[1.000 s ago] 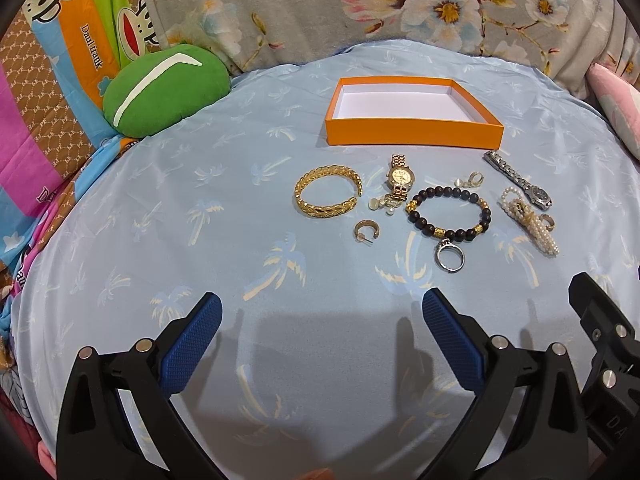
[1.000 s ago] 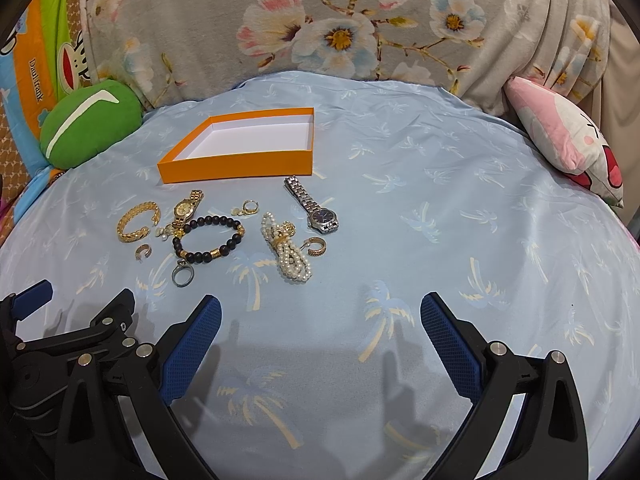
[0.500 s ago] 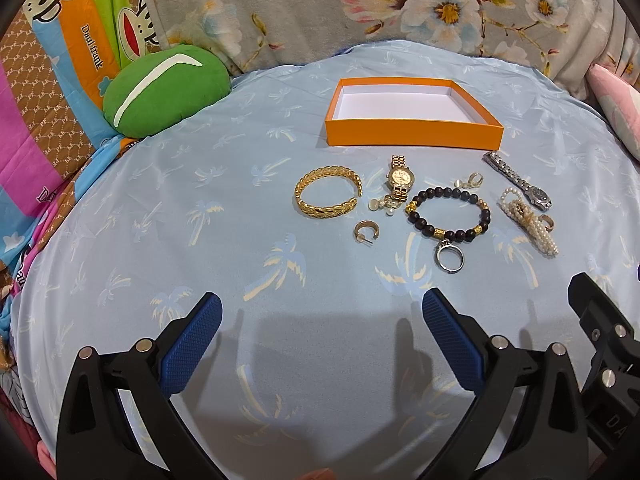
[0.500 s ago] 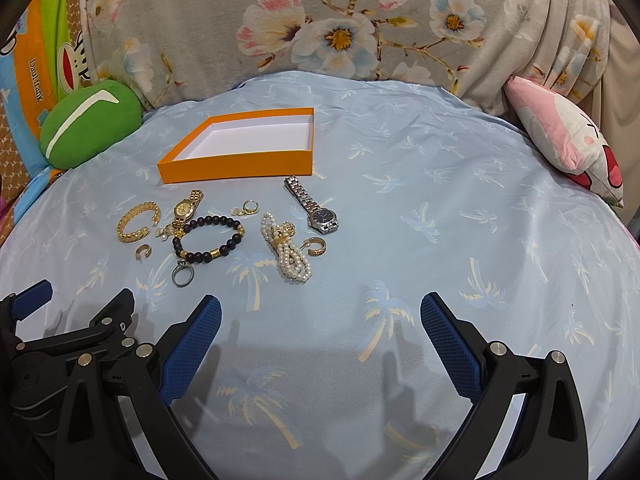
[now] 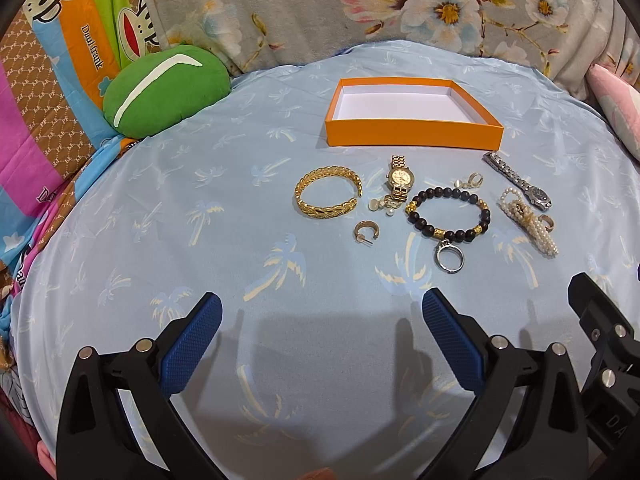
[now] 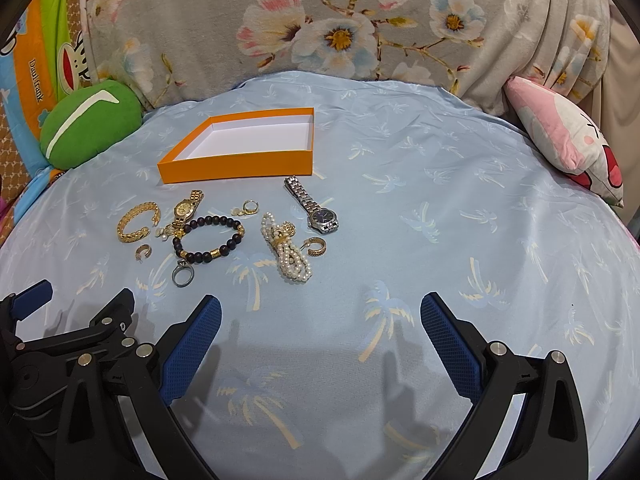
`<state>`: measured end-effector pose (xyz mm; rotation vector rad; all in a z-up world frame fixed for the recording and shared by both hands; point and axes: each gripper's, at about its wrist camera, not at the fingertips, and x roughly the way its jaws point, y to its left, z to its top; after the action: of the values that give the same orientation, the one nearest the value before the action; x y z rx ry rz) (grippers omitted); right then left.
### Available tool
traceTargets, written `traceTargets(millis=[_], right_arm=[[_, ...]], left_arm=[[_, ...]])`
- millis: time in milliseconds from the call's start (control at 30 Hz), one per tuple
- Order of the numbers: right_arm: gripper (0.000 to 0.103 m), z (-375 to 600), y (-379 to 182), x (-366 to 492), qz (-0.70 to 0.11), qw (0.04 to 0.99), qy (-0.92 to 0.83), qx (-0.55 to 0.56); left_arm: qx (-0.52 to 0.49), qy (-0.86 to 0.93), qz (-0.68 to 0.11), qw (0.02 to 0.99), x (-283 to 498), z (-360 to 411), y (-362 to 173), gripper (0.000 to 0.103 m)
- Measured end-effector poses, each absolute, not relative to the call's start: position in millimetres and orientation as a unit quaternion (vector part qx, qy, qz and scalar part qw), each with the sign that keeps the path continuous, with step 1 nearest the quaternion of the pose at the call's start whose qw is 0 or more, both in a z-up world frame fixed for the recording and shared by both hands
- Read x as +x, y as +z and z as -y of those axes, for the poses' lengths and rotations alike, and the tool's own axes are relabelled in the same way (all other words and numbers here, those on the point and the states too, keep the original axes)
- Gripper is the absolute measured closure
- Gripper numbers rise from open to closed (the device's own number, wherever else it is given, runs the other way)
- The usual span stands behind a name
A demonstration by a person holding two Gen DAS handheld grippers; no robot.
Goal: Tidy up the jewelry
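Jewelry [image 5: 424, 204] lies loose at 6 o'clock of the empty orange box [image 5: 412, 136], nothing yet picked; both the left gripper [image 5: 320, 320] and right gripper [image 6: 320, 320] hang spread wide and empty, so next comes reaching for 1 piece.

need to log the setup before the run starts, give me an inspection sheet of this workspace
surface: pale blue palm-print sheet, lightly wrinkled.
job's things: orange box open with nothing inside; all the jewelry lies loose on the sheet in front of it: gold bangle, gold watch, dark bead bracelet, silver ring, pearl strand, silver watch, several small earrings.
clutter: nothing seen.
grippers: left gripper and right gripper both open, holding nothing, short of the jewelry.
cables: nothing seen.
surroundings: green cushion, pink pillow, floral blanket behind.
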<state>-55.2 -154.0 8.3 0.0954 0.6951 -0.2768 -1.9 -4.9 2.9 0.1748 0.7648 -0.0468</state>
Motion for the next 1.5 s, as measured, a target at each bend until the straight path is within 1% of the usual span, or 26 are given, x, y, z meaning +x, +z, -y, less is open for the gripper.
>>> traceTargets(millis=[800,1233,1500], right_arm=[[0.005,154,7,-54,-0.342,0.929,-0.132,0.047],[0.005,160,2,-48,-0.359,0.924,-0.114,0.066],[0.005,176,10,-37,-0.352,0.926,-0.130,0.052]], left_arm=[[0.081,-0.029,-0.378,0.922,1,4,8,0.007],[0.055,-0.058,-0.375,0.924,2,-3,8,0.006],[0.041,-0.090,-0.392,0.915,18,-11,11,0.006]])
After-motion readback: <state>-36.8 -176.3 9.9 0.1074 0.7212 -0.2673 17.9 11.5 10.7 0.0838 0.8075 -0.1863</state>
